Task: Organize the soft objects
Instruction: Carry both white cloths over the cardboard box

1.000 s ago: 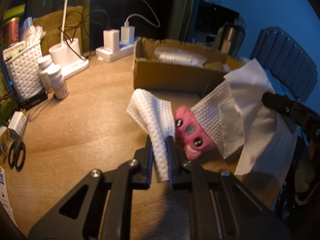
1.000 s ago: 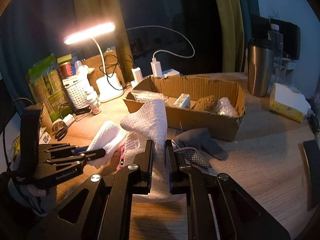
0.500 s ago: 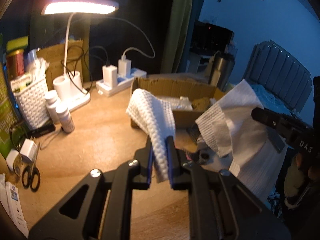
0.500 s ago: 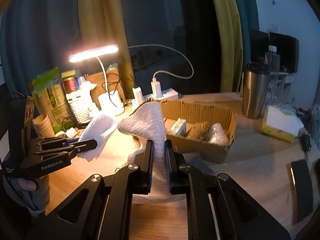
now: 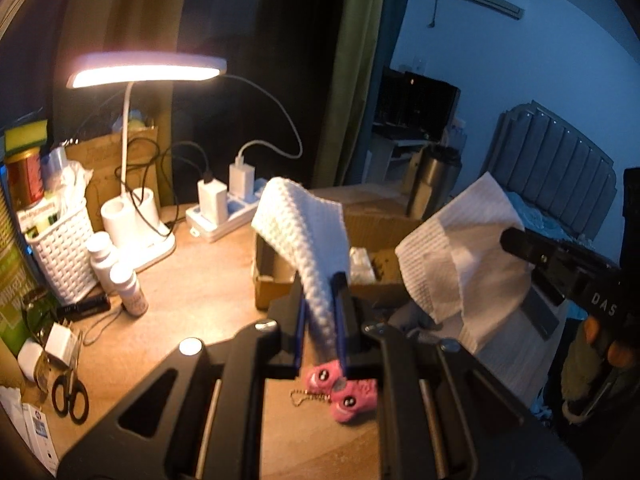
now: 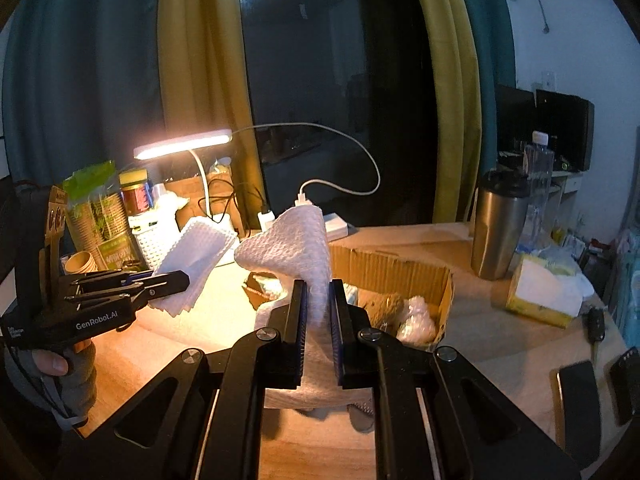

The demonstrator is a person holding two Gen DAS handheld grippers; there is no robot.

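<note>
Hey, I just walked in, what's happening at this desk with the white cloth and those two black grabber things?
A person is holding a gripper in each hand, and both are clamped on one white cloth. The left gripper pinches one part, the right gripper another, so the cloth hangs in the air above the wooden desk, in front of a cardboard box. A small pink plush keychain lies on the desk below.

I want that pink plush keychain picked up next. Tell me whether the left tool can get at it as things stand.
Probably not yet. The left tool is shut on the white waffle-textured cloth, so its jaws are occupied. The pink plush keychain lies uncovered on the wooden table just below, so the way looks free once the cloth is released.
</note>
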